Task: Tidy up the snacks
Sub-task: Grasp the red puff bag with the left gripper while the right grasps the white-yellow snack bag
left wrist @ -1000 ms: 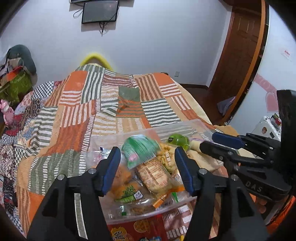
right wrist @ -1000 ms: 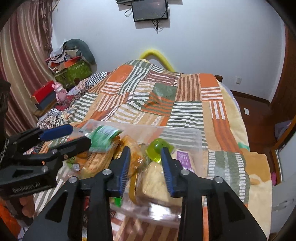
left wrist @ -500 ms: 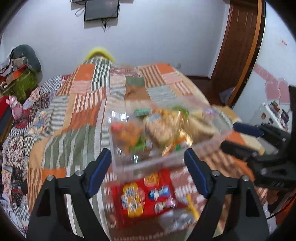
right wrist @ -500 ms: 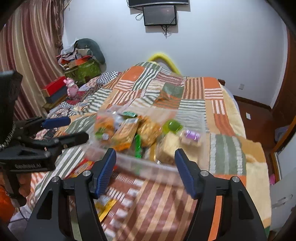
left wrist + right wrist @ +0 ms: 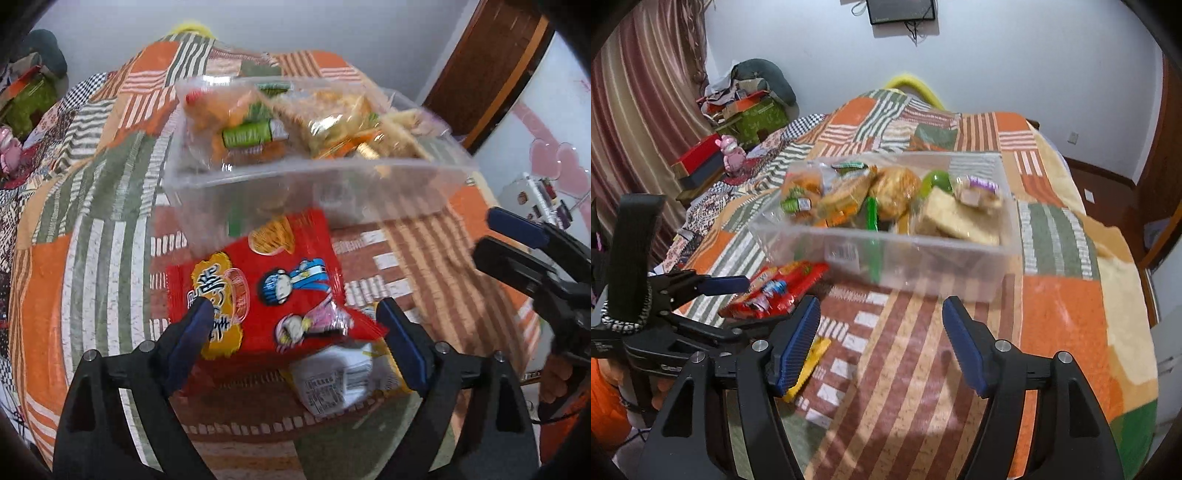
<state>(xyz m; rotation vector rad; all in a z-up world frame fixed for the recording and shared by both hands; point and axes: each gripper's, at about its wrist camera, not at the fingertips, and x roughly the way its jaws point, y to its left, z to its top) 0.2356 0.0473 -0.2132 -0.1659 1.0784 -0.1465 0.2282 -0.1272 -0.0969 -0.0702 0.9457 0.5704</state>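
A clear plastic bin (image 5: 373, 192) (image 5: 923, 258) full of snack packets sits on the patchwork quilt. A red noodle-snack packet (image 5: 266, 291) (image 5: 775, 291) lies in front of the bin. A yellow-and-white packet (image 5: 343, 380) (image 5: 812, 354) lies beside it, partly under it. My left gripper (image 5: 295, 325) is open, its fingers on either side of the red packet, just above it. My right gripper (image 5: 881, 328) is open and empty over bare quilt in front of the bin. Each gripper shows in the other's view: the right (image 5: 517, 243), the left (image 5: 716, 299).
The quilt-covered bed (image 5: 1063, 302) drops off at the right toward a wooden door (image 5: 491, 70). Boxes, a pink toy (image 5: 733, 153) and clothes pile at the far left by a curtain. A screen hangs on the back wall.
Both grippers have pulled back from over the bin and opened wider. The left now hangs low over the red packet; the right is over bare quilt in front of the bin.
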